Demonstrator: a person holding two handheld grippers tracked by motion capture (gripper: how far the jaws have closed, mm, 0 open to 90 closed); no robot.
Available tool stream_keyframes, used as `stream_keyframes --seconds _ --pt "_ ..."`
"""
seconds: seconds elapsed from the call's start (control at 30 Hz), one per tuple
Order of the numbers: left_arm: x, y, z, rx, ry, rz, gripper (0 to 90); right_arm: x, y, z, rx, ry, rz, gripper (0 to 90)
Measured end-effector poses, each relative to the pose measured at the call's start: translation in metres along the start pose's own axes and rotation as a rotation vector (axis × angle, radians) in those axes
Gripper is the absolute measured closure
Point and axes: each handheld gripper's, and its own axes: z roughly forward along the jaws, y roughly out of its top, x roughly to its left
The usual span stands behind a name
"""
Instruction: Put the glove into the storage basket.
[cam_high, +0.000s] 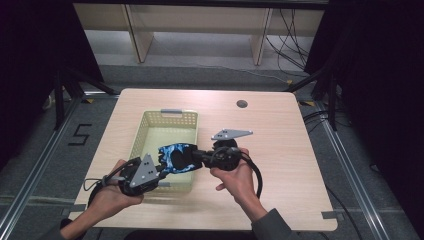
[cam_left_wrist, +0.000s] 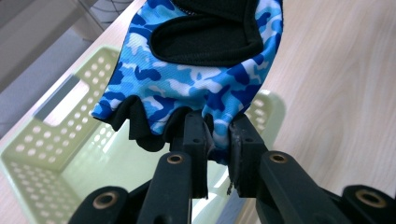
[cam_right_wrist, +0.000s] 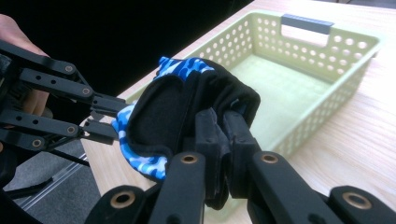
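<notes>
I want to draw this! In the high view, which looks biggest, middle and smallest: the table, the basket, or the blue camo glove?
1. Table, by far the largest.
2. Pale green basket, middle.
3. Blue camouflage glove, smallest, though the left gripper and right gripper hold it raised, nearer the camera.

Light wood table (cam_high: 280, 150) on grey floor (cam_high: 210, 75). Pale wooden furniture legs (cam_high: 137, 35) beyond. Black curtains (cam_high: 380, 75) both sides. Cables (cam_high: 290, 35) on floor at back right. Metal floor rails (cam_high: 350, 170).
</notes>
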Motion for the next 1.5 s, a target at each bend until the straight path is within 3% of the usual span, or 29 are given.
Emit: stream_keyframes --seconds 0.13,0.23,0.33,0.4,0.7,0.97,1.13,1.3,1.47,1.5 --pt "0.012 -0.008 -0.001 0.022 0.008 0.010 78.9 0.001 0.006 0.016 0.016 0.020 0.021 86.6" --pt "0.017 -0.014 0.000 0.022 0.009 -0.013 78.8 -0.001 0.011 0.026 0.023 0.011 -0.005 86.6" --pt "0.023 -0.019 0.001 0.049 0.013 -0.013 78.8 -0.002 0.013 0.040 0.047 0.020 0.029 86.6" --pt "0.026 -0.026 0.005 0.055 0.003 -0.043 78.8 -0.003 0.013 0.047 0.063 0.015 0.033 86.6" --pt "0.035 -0.041 0.013 0.086 0.001 -0.069 78.6 -0.007 0.013 0.073 0.117 -0.003 0.035 86.6" --pt "0.044 -0.057 0.020 0.152 -0.043 -0.084 78.1 -0.007 0.008 0.101 0.183 -0.014 0.042 86.6" --pt "0.047 -0.064 0.028 0.181 -0.060 -0.123 77.5 -0.008 0.004 0.118 0.221 -0.037 0.065 86.5" --pt "0.045 -0.066 0.031 0.196 -0.079 -0.125 75.9 -0.009 0.001 0.122 0.265 -0.047 0.083 86.4" --pt "0.051 -0.065 0.034 0.192 -0.079 -0.159 60.6 -0.014 -0.001 0.128 0.272 -0.050 0.070 86.4" --pt "0.054 -0.063 0.032 0.181 -0.089 -0.163 56.5 -0.014 -0.001 0.128 0.277 -0.056 0.091 86.4"
